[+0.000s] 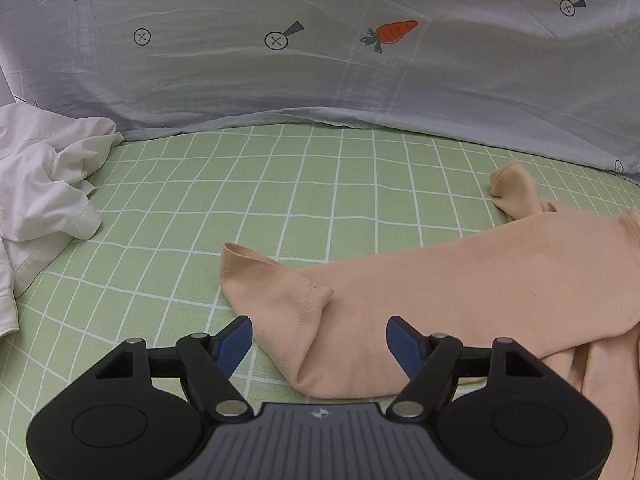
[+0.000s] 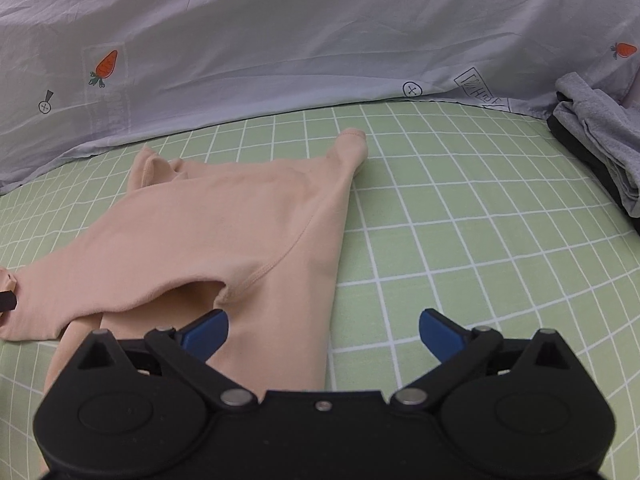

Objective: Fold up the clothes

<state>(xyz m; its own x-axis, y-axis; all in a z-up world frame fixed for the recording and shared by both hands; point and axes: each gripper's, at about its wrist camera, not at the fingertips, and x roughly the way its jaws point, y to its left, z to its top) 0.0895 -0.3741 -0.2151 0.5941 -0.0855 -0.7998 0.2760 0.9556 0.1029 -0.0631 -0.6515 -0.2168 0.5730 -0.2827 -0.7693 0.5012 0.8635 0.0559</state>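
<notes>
We see a peach long-sleeved top lying spread on a green bedsheet with a white grid. In the left wrist view one sleeve runs toward 10 o'clock, its open cuff resting flat on the sheet, and the sleeve passes straight between the blue-tipped fingers of the left gripper. Those fingers stand wide apart, one on either side of the fabric; we cannot tell whether they touch it. At 9 o'clock sits a crumpled white garment, well apart from the peach top. A pale grey duvet printed with carrots rises across the whole 12 o'clock side.

In the right wrist view the top fills the area from 9 to 12 o'clock, with a sleeve end pointing toward 12. The right gripper is also spread wide and grips nothing: its left finger is over the cloth near the underarm seam, its right finger over bare sheet. At 2 o'clock we see a stack of folded grey and dark clothes at the bed's edge, well apart from the top.
</notes>
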